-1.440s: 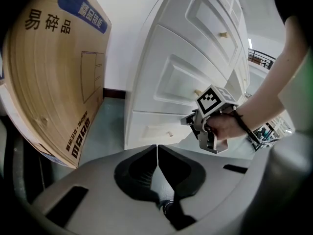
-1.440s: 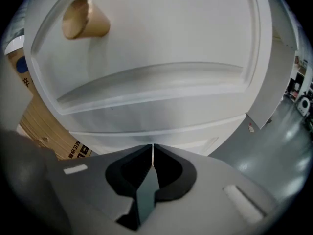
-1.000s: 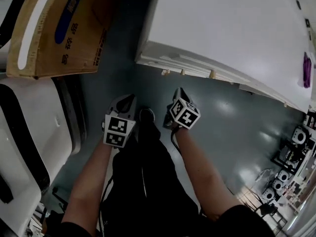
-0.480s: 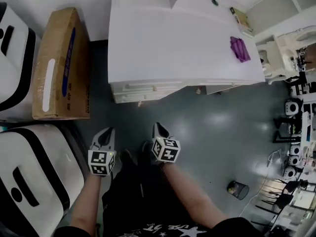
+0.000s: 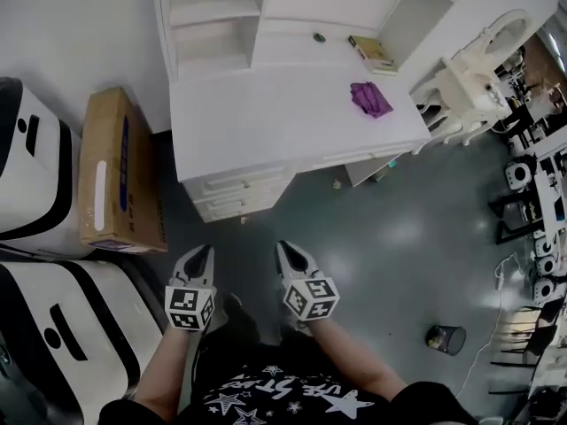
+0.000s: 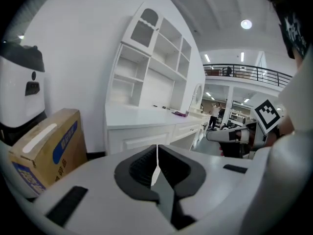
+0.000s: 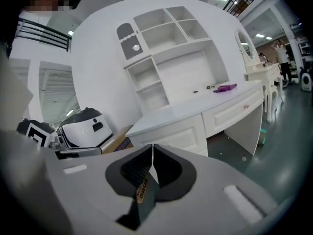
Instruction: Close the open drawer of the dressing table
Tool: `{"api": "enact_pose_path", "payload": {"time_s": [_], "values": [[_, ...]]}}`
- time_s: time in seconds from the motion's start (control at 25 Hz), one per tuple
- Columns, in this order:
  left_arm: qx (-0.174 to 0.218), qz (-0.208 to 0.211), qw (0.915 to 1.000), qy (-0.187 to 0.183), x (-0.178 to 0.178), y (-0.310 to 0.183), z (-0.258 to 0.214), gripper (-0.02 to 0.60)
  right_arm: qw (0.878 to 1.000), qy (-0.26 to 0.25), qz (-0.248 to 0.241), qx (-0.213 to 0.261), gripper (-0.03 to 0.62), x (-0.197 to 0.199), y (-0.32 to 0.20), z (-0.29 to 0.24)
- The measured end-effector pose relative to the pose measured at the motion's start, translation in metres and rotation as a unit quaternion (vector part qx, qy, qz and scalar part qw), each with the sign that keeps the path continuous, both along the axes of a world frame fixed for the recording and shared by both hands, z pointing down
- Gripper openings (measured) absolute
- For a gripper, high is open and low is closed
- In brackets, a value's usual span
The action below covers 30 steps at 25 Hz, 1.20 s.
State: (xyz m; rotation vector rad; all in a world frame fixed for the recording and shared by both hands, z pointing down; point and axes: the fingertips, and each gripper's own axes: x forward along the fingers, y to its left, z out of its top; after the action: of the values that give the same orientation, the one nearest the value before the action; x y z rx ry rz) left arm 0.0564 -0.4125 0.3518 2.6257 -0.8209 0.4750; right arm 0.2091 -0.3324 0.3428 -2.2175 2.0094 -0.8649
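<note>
Cardboard box stands beside the white dressing table; left gripper and right gripper fingers together, empty.

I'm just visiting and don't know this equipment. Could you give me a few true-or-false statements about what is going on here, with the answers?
1. The left gripper and the right gripper are both shut and empty. True.
2. A purple cloth lies on the dressing table. True.
3. The cardboard box stands on the tabletop. False: it stands on the floor beside the dressing table, next to the wall.
4. The right gripper is pressing on the dressing table. False: both grippers are held close to the person, over the floor and clear of the table.
</note>
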Motion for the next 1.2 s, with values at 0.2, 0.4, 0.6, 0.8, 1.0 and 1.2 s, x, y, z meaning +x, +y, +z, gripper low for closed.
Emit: {"api": "enact_pose_path", "payload": {"time_s": [0.2,0.4,0.6,0.8,1.0,1.2], "values": [[0.031,-0.026,0.999,0.018,0.022,0.033,-0.039,0.015,0.997,0.043,-0.054,0.038,0.003,0.002,0.022,-0.033],[0.046,-0.047,0.9977,0.017,0.041,0.083,-0.056,0.015,0.995,0.028,-0.076,0.058,0.003,0.012,0.059,-0.044],[0.054,-0.081,0.9952,0.006,0.048,0.142,-0.062,0.015,0.993,0.012,-0.101,0.062,0.003,0.021,0.122,-0.039],[0.053,-0.112,0.9923,-0.006,0.048,0.19,-0.059,0.015,0.987,0.055,-0.136,0.063,0.003,0.019,0.158,-0.033],[0.039,-0.125,0.9914,-0.003,0.04,0.226,-0.059,0.015,0.987,0.052,-0.146,0.047,0.003,0.008,0.174,-0.025],[0.035,-0.138,0.9897,0.011,0.027,0.239,-0.058,0.015,0.981,0.085,-0.167,0.049,0.003,-0.008,0.18,-0.029]]}}
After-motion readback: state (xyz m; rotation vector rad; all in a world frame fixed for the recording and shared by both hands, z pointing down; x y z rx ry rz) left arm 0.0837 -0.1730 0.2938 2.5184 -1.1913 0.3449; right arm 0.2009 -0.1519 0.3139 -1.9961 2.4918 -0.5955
